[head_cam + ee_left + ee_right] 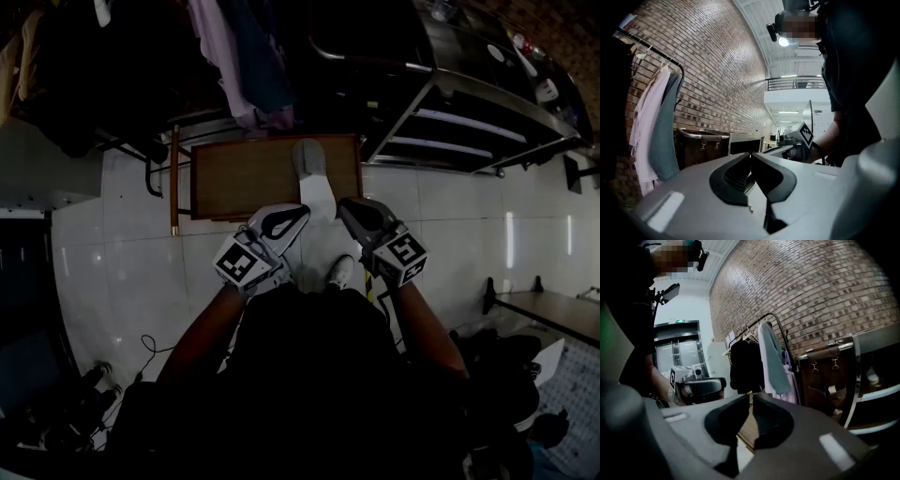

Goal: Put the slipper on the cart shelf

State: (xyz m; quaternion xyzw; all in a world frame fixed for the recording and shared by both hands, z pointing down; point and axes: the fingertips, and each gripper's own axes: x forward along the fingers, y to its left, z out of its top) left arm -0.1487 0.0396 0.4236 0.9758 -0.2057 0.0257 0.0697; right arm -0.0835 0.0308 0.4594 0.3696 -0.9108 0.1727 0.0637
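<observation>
Open tiled floor (122, 253) lies left of the low wooden worktop (244, 178), and a narrower strip separates it from the cart (497, 89) at right. The worktop's left part is bare, while a slipper (308, 159) takes its right end. Hanging clothes (248, 66) crowd its far edge. The cart's shelves (455, 124) sit behind slanting metal rails.

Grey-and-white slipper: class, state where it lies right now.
In the head view, the grey-and-white slipper lies near the centre, on the right part of the brown wooden board, to the left of the metal cart shelves.
</observation>
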